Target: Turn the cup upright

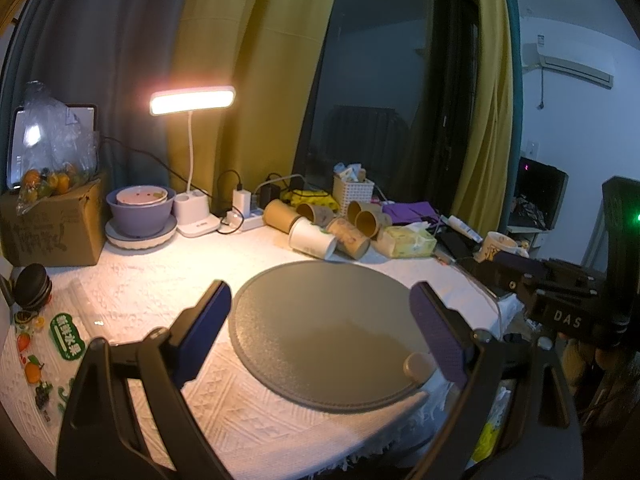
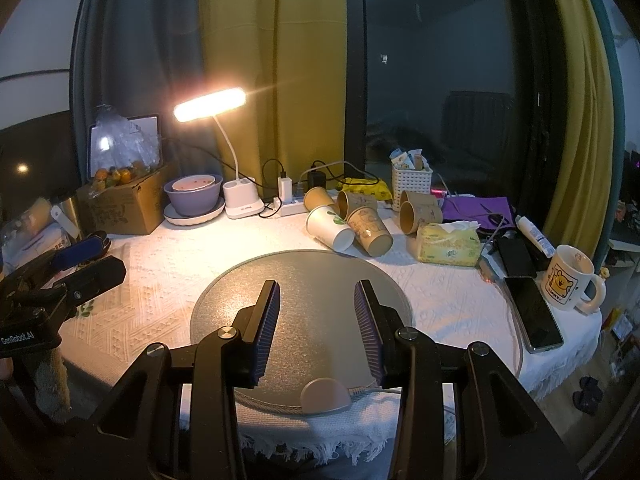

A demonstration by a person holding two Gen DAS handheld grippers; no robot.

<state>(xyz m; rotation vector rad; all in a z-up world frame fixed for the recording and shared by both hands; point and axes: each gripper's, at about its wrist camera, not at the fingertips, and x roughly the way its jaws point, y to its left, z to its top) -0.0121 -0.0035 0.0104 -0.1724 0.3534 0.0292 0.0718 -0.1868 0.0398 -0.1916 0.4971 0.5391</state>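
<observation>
Several paper cups lie on their sides at the back of the table: a white cup (image 1: 313,240) (image 2: 330,227) in front, brown cups (image 1: 348,238) (image 2: 369,231) beside and behind it. A round grey mat (image 1: 320,332) (image 2: 304,300) lies bare in front of them. My left gripper (image 1: 320,304) is open and empty over the mat's near left part. My right gripper (image 2: 316,300) is open and empty over the mat's near edge. Each gripper shows in the other's view, the right one (image 1: 520,268) and the left one (image 2: 80,252), both well short of the cups.
A lit desk lamp (image 2: 210,105), purple bowls (image 2: 194,196), a cardboard box (image 2: 120,204), a power strip (image 2: 292,204), a white basket (image 2: 411,184), a tissue pack (image 2: 448,244), a phone (image 2: 534,314) and a bear mug (image 2: 568,278) surround the mat. The table edge is just below my grippers.
</observation>
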